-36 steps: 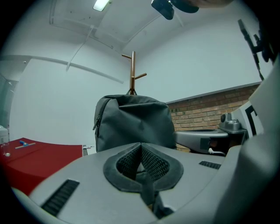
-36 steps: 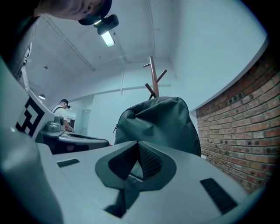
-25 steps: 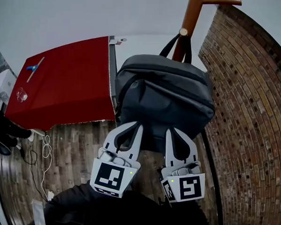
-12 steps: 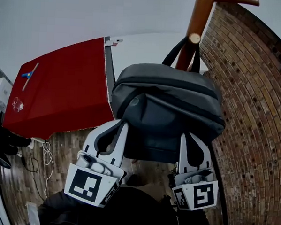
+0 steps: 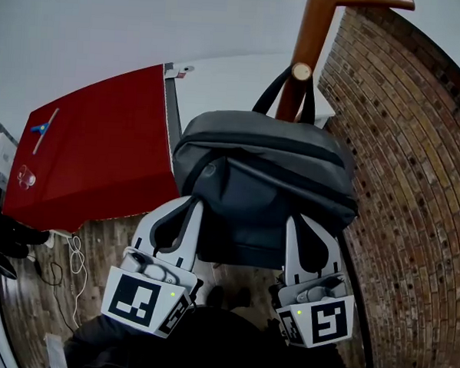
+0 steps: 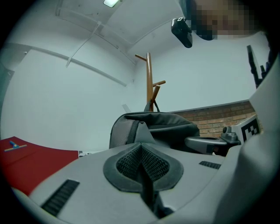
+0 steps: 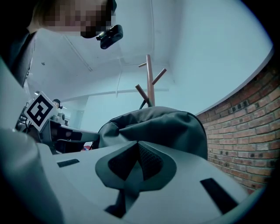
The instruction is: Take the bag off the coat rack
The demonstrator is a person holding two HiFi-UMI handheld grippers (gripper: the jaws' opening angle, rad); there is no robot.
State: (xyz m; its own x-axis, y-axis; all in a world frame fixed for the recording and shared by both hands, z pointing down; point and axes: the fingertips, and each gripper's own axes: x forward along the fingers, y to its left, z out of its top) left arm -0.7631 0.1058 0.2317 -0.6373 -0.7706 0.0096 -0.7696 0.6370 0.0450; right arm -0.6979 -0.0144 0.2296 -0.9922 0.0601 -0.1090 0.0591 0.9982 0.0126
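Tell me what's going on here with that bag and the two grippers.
A person holds a gripper in each hand under a dark grey bag that hangs on a wooden coat rack beside a brick wall. The left gripper and the right gripper both have their jaws shut with nothing between them, and seem to prop the bag's underside. The bag's handle is looped over a peg, so the bag is not yet off.
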